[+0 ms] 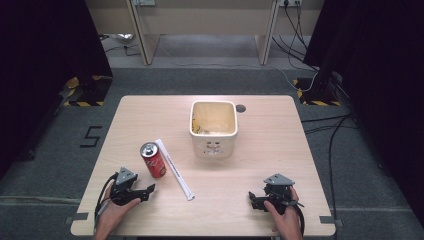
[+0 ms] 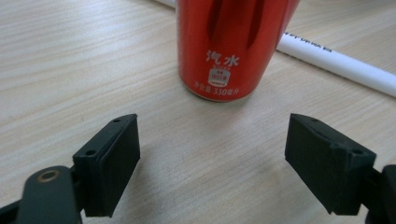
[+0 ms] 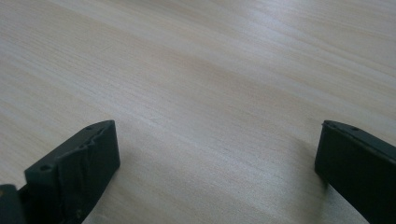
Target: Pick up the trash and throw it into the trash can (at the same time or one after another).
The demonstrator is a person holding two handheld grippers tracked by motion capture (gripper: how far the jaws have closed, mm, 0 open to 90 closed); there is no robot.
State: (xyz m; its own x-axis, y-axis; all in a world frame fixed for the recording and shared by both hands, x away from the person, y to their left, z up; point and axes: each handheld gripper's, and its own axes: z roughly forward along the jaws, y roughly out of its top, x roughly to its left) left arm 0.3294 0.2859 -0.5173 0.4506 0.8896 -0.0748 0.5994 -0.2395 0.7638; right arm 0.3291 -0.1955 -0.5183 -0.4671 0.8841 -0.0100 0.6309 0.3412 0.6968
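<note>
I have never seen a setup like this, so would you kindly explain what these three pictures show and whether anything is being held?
A person sits at a wooden table holding hand-operated tongs in each hand. The high view looks down from above: the left tongs and the right tongs rest near the front edge. The other two pictures come from cameras riding on each tool, looking along its black jaws. On the table stand a red can, a white tube lying beside it, and a cream bin. The left tongs point at the can, open. Nothing is held by either.
</note>
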